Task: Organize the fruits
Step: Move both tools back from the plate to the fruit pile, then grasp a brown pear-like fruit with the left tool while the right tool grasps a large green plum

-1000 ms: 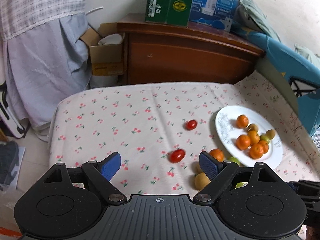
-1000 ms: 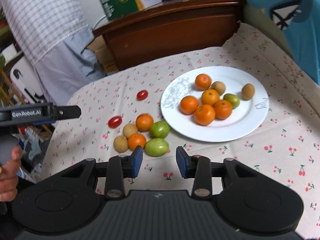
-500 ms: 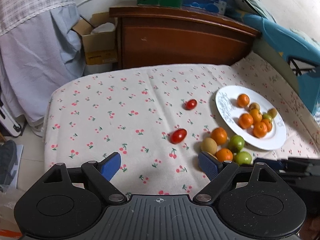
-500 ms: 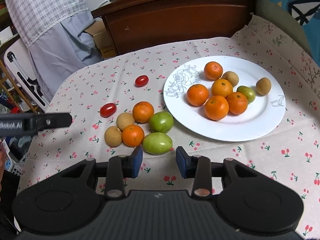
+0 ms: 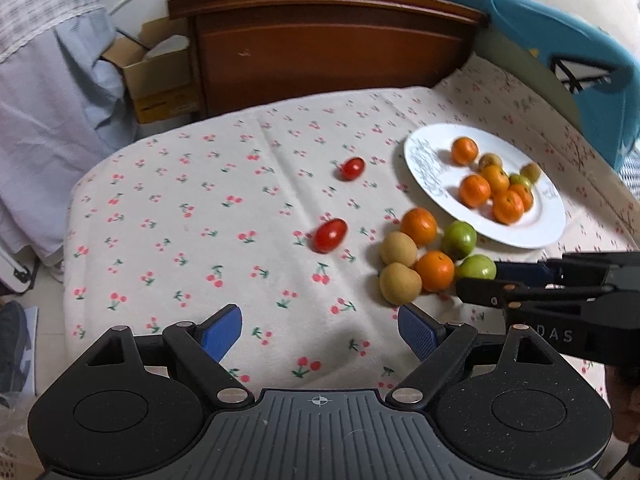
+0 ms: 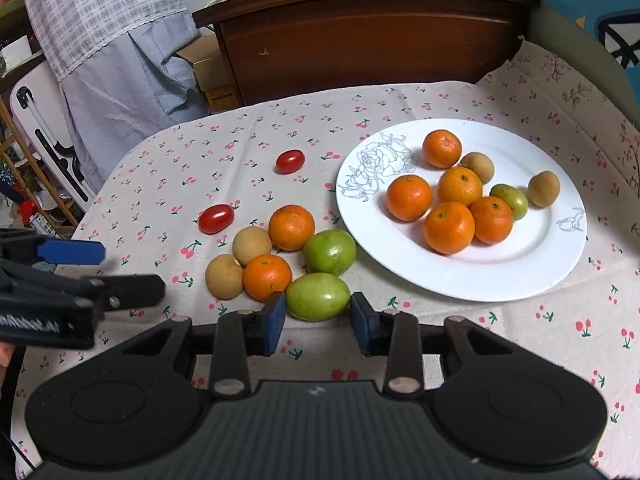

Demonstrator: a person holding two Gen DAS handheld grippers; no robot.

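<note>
A white plate (image 6: 520, 280) on the cherry-print cloth holds several oranges, two tan fruits and a small green one. Beside it lie loose fruits: two oranges (image 6: 291, 227), two tan fruits (image 6: 252, 246), a green fruit (image 6: 329, 251) and two cherry tomatoes (image 6: 216, 219). My right gripper (image 6: 318, 320) is closing on the nearest green fruit (image 6: 318, 298), its blue pads meeting the fruit's two sides on the cloth. My left gripper (image 5: 320, 330) hangs wide open over bare cloth, short of the nearer tomato (image 5: 330, 235), with nothing between its fingers.
A dark wooden cabinet (image 6: 360, 40) stands behind the table with boxes on top. A cardboard box (image 5: 160, 76) and hanging cloth (image 5: 48, 100) are at the back left. A blue chair (image 5: 580, 60) stands at the right. The left half of the cloth carries only the tomatoes.
Both grippers sank toward the table. The right one came up to the nearest green fruit and its jaws narrowed around it. The left stayed open.
</note>
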